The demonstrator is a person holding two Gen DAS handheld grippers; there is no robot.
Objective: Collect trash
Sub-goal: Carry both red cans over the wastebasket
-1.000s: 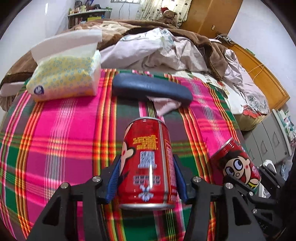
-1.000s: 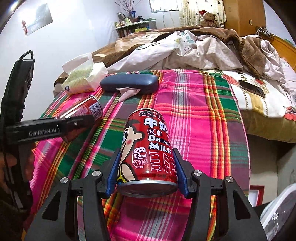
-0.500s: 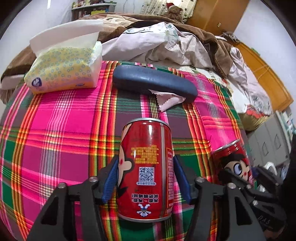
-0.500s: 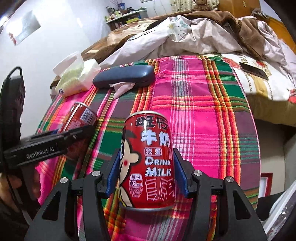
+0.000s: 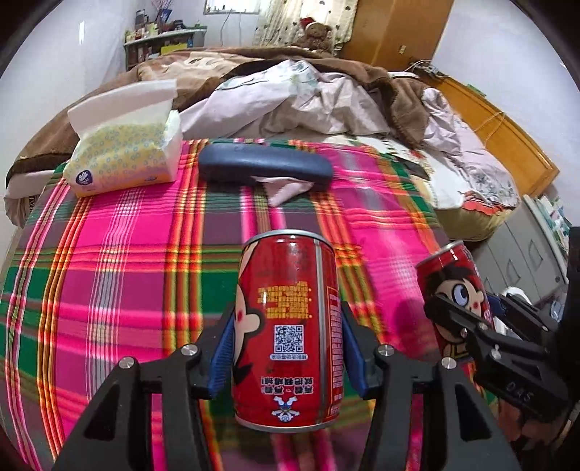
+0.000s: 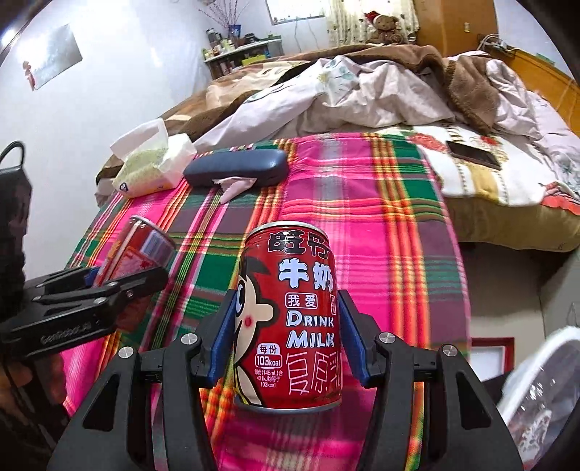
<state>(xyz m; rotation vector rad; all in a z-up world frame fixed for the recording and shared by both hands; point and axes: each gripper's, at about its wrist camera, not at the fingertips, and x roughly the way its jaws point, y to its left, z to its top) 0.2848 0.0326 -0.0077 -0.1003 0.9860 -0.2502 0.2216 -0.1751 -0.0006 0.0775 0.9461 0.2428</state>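
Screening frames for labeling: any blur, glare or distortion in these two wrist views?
Left wrist: plaid blanket smeared by motion blur, held can sharp with a glare streak, strong fisheye bend. Right wrist: can text crisp, blanket slightly soft, white bin rim blurred, corners vignetted.

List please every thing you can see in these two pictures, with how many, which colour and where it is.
milk can: two, red; one in each gripper, above the plaid cloth
plaid cloth: one, pink, green and orange; spread on the bed
tissue pack: one, yellow and white; far left on the cloth
glasses case: one, dark blue; beside the tissue pack, a pale cloth sticking out of it
phone: one, dark; on the flowered sheet, right
bedding: heaped, brown and pale; behind the cloth
teddy bear: one, brown; at the far wall
left gripper: black, blue pads; closed on a can
right gripper: black, blue pads; closed on a can
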